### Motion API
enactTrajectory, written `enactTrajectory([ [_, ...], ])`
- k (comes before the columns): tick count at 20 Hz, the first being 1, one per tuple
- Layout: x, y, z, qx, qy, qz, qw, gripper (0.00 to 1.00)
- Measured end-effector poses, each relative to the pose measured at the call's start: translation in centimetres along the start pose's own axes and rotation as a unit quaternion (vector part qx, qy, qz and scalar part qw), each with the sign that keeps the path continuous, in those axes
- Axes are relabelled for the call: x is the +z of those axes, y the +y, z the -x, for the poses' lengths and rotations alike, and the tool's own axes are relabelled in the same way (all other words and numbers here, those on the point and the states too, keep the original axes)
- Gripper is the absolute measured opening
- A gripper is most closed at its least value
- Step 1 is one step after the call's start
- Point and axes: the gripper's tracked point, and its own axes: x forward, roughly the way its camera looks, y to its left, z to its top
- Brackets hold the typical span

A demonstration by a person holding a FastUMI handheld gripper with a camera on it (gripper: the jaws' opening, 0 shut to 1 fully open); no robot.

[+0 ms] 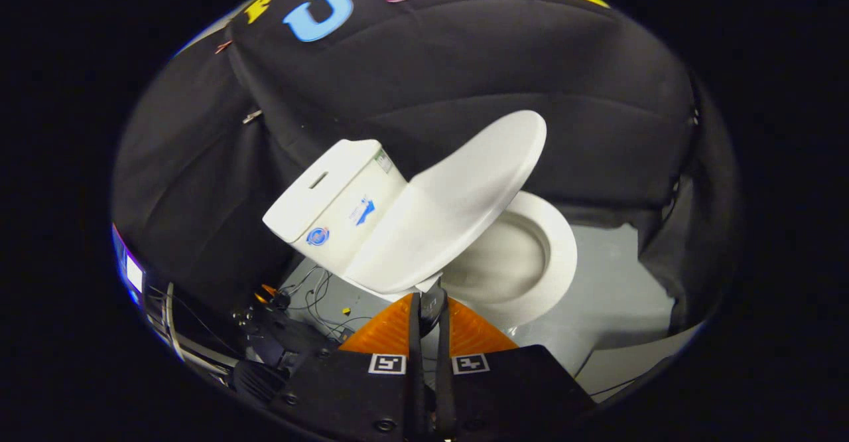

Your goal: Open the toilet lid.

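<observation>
The fingers [422, 309] stand at the bottom centre of the frame, drawn close together with only a narrow slit between them. Their tips meet the lower edge of the toilet lid [457, 196]; whether both press on that edge or merely sit against it cannot be told, since the contact point is small and dark.

The lid is raised part way. It slants from the fingers' tips up toward the upper right of the frame, its outer face turned to the camera, its far rounded end standing clear above the bowl. It is neither flat on the seat nor resting back against the tank.

The toilet seat [560, 249] lies exposed to the right of the lid, right of centre in the frame, a white ring around the bowl [504, 263], whose inside shows pale and shadowed beneath the lid.

The tank [335, 206] sits left of centre, tilted in the view, with a slot in its top and two blue stickers on its side face. The lid's hinge end lies against it.

The floor [617, 296] is a pale grey sheet, bare at the lower right. At the lower left, below the tank, loose cables [318, 296] run across the floor toward dark equipment [265, 336]. Black cloth [464, 64] drapes the booth behind the toilet, filling the upper half of the frame.
</observation>
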Motion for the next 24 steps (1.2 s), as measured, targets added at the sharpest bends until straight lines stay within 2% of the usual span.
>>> enactTrajectory([
  [4, 5.8, 5.7, 0.9, -0.014, -0.037, 0.073, 0.997, 0.11],
  [11, 10.3, 16.5, -1.5, -0.025, -0.102, 0.146, 0.984, 0.11],
  [18, 13.5, 28.4, -6.3, 0.007, -0.128, 0.233, 0.964, 0.11],
  [24, 13.8, 33.6, -10.1, 0.011, -0.137, 0.275, 0.952, 0.11],
])
